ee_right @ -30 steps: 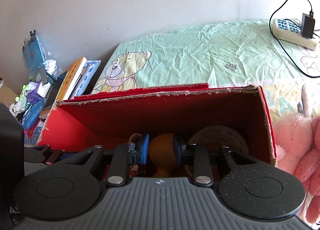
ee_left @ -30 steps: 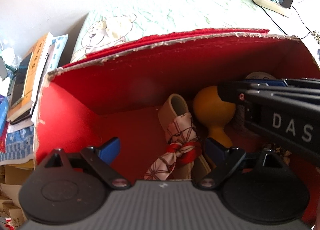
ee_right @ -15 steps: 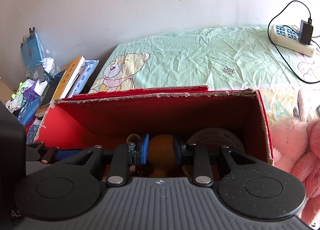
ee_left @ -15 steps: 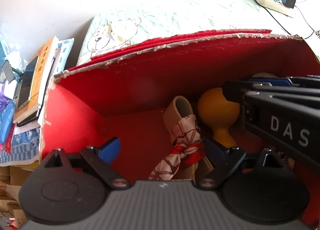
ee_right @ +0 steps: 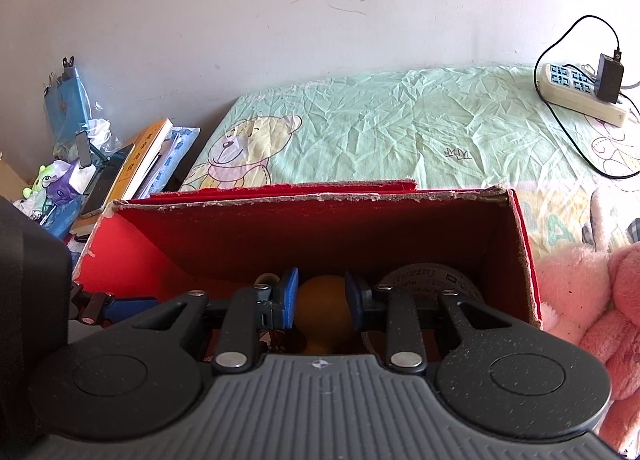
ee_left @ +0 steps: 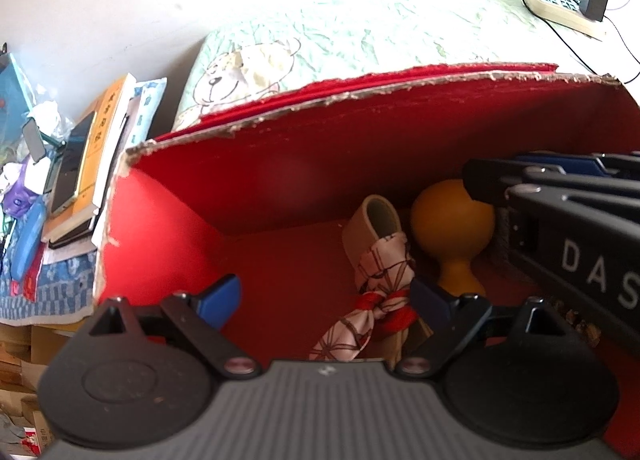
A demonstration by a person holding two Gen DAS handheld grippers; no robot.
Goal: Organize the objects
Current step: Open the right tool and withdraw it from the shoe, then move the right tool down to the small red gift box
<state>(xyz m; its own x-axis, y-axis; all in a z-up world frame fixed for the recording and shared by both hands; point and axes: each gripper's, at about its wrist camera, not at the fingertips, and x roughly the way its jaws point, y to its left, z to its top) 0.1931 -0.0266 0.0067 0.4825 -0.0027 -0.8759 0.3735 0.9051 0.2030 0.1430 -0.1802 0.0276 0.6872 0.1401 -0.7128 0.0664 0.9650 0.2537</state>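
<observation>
I'm holding my right tongs [ee_right: 320,300] clamped on the orange bulb [ee_left: 452,220] inside the red box [ee_right: 280,220] on the bed [ee_right: 400,132]. My left tongs [ee_left: 326,300] are hanging apart, empty, above the scarf-tied roll [ee_left: 380,260]. A tape roll [ee_right: 432,280] is already boxed; releasing remains.

The box [ee_right: 520,260] is red inside and out, with a pale torn rim. Between the right gripper's [ee_right: 320,302] blue-padded jaws sits a mustard-yellow bulb [ee_right: 322,300]. Between the left gripper's [ee_left: 326,300] jaws lies a cream cloth [ee_left: 384,272] with brown line pattern and red knot. Beyond the jaws, the bedsheet [ee_right: 400,132] is mint green with a tan bear print; right of them, a plush toy [ee_right: 592,300] is pink.
</observation>
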